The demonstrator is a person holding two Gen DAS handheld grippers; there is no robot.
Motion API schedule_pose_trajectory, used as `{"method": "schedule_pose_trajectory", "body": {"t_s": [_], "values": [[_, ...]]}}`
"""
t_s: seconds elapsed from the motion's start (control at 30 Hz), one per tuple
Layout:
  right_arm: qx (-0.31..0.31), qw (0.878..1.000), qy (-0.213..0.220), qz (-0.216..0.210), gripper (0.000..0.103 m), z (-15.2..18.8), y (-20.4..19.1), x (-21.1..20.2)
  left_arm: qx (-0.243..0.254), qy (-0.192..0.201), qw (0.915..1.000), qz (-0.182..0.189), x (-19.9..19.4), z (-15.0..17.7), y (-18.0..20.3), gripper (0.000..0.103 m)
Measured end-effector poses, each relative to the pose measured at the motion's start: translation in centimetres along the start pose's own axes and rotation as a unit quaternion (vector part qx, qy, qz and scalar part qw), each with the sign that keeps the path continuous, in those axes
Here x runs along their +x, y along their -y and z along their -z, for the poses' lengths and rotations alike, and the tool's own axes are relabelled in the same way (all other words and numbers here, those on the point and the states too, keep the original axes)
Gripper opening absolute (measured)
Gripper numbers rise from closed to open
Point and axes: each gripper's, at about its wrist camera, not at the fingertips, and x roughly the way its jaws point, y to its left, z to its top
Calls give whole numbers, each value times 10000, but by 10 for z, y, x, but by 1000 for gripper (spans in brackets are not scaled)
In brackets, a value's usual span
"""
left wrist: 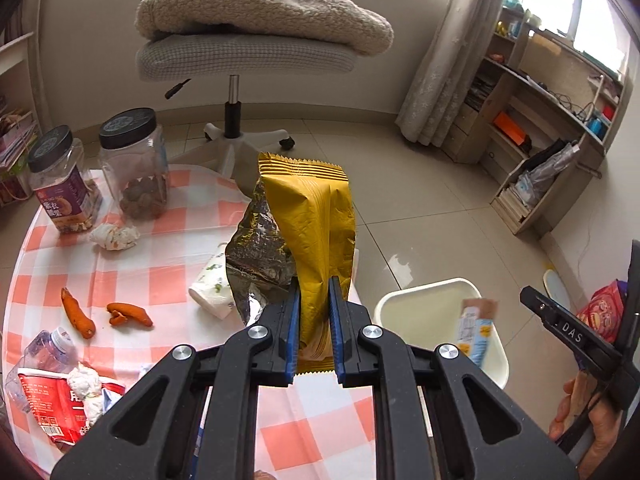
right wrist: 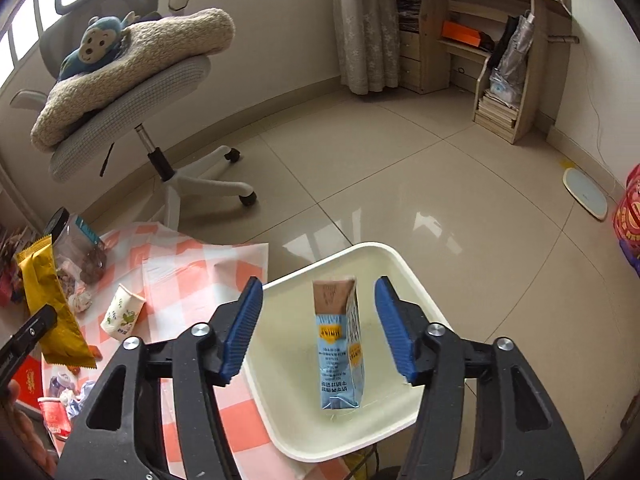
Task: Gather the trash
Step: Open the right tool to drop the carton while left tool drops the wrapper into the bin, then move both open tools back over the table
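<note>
Your left gripper (left wrist: 314, 326) pinches the crinkled gold wrapper (left wrist: 316, 232); your right gripper (right wrist: 318, 330) is spread around the blue carton (right wrist: 340, 344), untouched, over the white bin (right wrist: 280, 408).

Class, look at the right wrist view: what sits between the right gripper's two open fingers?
A blue carton over the white bin, touching neither finger of the right gripper.

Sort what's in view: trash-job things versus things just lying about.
Job: gold wrapper in left gripper; milk carton between open right gripper; white bin; crumpled tissue; peels.

Lying about: snack jars; office chair; bookshelf.
</note>
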Motion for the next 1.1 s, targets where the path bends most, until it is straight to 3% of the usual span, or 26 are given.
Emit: {"method": "schedule_pose_trajectory", "body": {"t_s": [0.47, 0.6, 0.7, 0.8, 0.9, 1.1], "values": [[491, 9965, 213, 641, 77, -1, 81, -11, 602, -407, 9957, 566, 47, 22, 114, 14], [583, 9947, 324, 778, 80, -1, 96, -18, 649, -526, 9940, 704, 57, 20, 136, 30], [618, 9935, 422, 860, 84, 0, 104, -23, 732, -527, 9936, 673, 58, 19, 146, 32], [648, 9927, 510, 884, 88, 0, 107, -28, 814, -467, 9937, 619, 54, 19, 149, 41], [608, 9923, 605, 894, 93, 2, 105, -34, 799, -399, 9944, 568, 49, 19, 146, 54], [453, 9931, 693, 829, 95, 6, 91, -45, 874, -200, 9953, 353, 35, 22, 135, 56]]}}
